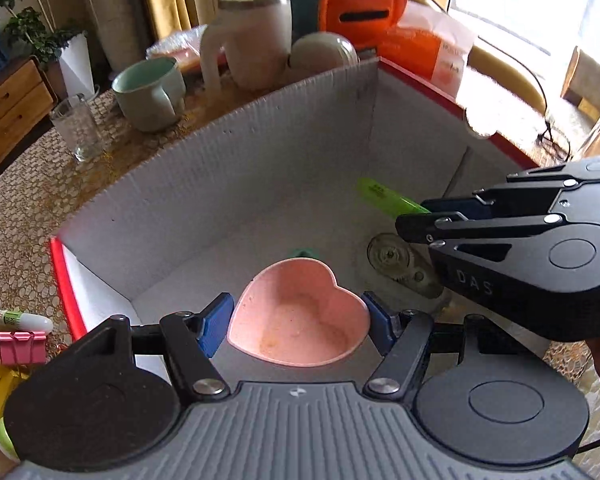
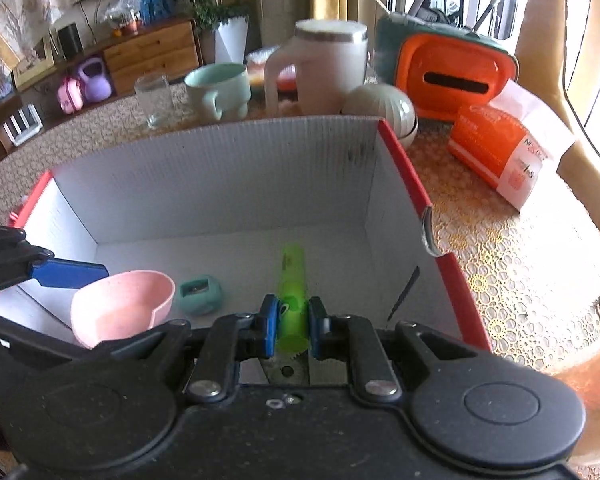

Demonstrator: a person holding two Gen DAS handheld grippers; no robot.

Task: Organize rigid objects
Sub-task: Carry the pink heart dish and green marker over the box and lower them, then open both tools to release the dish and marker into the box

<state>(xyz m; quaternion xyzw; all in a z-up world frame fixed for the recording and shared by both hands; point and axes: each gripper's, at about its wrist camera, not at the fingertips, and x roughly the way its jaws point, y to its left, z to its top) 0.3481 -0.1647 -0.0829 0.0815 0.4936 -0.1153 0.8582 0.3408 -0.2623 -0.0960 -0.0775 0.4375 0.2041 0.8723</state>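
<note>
Left tongs [image 1: 298, 322] partly open, blue pads pressed on either side of a pink heart-shaped bowl [image 1: 300, 316]; bowl held mouth-up inside the box [image 1: 228, 184], at its near-left part. Point of the heart faces away from the tongs' body, lobes toward it, as seen in the left wrist view.

Right tongs [image 2: 293, 326] closed tight on a green marker [image 2: 293, 284]. Marker's long axis runs straight along the tongs' line, free end pointing toward the far wall of the box. In the left wrist view the same marker [image 1: 388, 196] sticks out ahead of the right tongs [image 1: 424, 216], aimed up-left toward the far corner, held above the box floor over its right side.

Box: white corrugated inside, red rim, open top, sits on the counter [image 2: 500, 280] with a patterned cloth. On the box floor: a small teal sharpener [image 2: 200, 294] just behind the bowl, and a clear tape dispenser [image 1: 400, 264] under the right tongs.

Beyond the far wall of the box, on the counter: a drinking glass [image 1: 78, 132], a pale green cup [image 1: 150, 94], a tall white mug [image 1: 252, 36], an orange case [image 1: 360, 12]. Off the box's left edge: a pink binder clip [image 1: 22, 347] and a small white tube [image 1: 18, 319].
</note>
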